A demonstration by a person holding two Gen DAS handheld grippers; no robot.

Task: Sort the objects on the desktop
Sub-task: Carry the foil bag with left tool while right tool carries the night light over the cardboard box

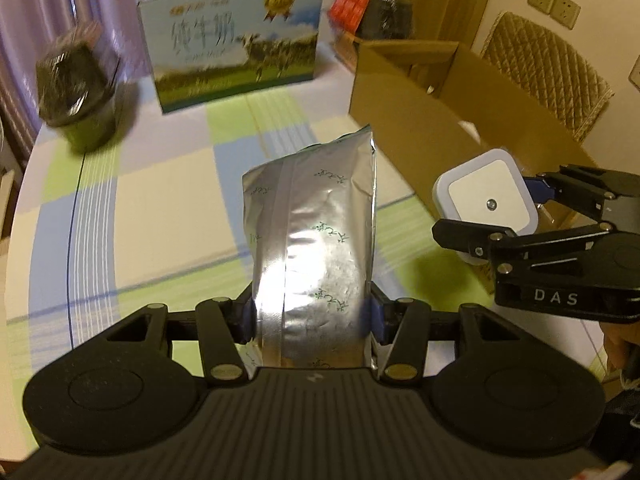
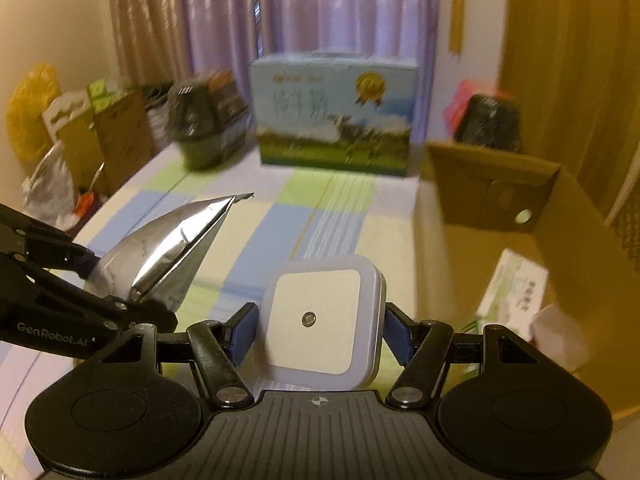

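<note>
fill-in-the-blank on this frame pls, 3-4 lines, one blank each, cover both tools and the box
1. The left tool is shut on a ____ foil pouch.
2. The right tool is shut on a square white ____.
3. The open cardboard box stands on the ____ side of the table, seen from the person.
4. The carton at the far edge, the milk carton, bears a picture of a ____.

Missing words: silver; night light; right; cow
</note>
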